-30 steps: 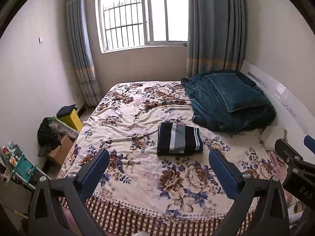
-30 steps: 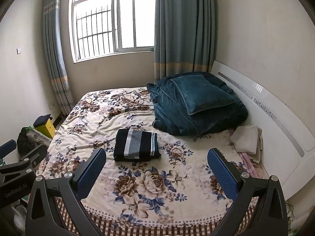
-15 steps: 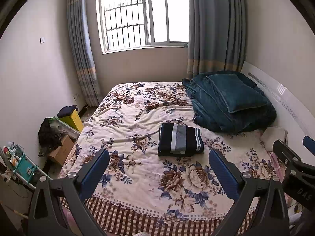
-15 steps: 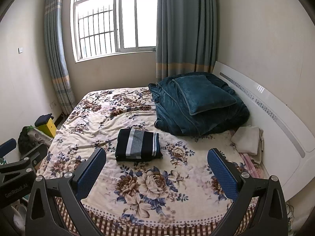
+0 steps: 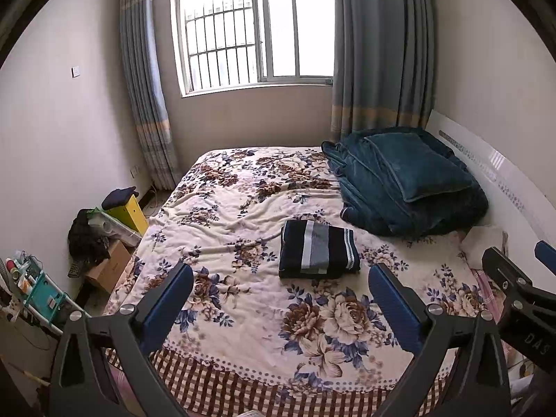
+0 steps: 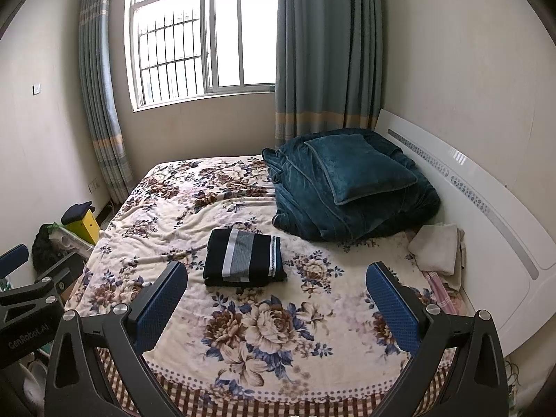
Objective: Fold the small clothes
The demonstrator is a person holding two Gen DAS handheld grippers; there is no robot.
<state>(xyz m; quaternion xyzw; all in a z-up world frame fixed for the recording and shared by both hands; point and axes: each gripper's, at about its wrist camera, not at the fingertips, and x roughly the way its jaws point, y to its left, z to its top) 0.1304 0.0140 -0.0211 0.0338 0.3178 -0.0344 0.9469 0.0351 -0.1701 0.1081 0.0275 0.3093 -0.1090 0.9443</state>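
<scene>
Both grippers are being held above the near edge of the bed, well short of the garment. The left gripper (image 5: 280,295) is being kept with its blue pads wide apart and nothing between them; the right gripper (image 6: 277,292) is likewise spread and empty. In the left wrist view the right gripper's black frame is being seen at the right edge of the frame; in the right wrist view the left gripper's frame is intruding at the left edge.

The folded striped garment (image 5: 318,253) (image 6: 243,257), dark navy with grey and white bands, is lying flat near the centre of the frame on the floral blanket (image 5: 243,215) (image 6: 194,208), apart from both tools. Nothing is lying between the pads and the garment except bare blanket.

Surroundings being noted: a teal quilt (image 5: 375,194) (image 6: 305,205) with a teal pillow (image 5: 417,166) (image 6: 358,166) on top, just beyond the garment toward the upper right; a white headboard (image 6: 486,215) along the right side; folded pale cloths (image 6: 436,246) beside it. Floor clutter at the left is being recorded: a yellow box (image 5: 130,212), a cardboard box (image 5: 107,267), a dark bag (image 5: 85,236). A barred window (image 5: 257,31) and curtains (image 5: 382,52) are filling the top of the frame.
</scene>
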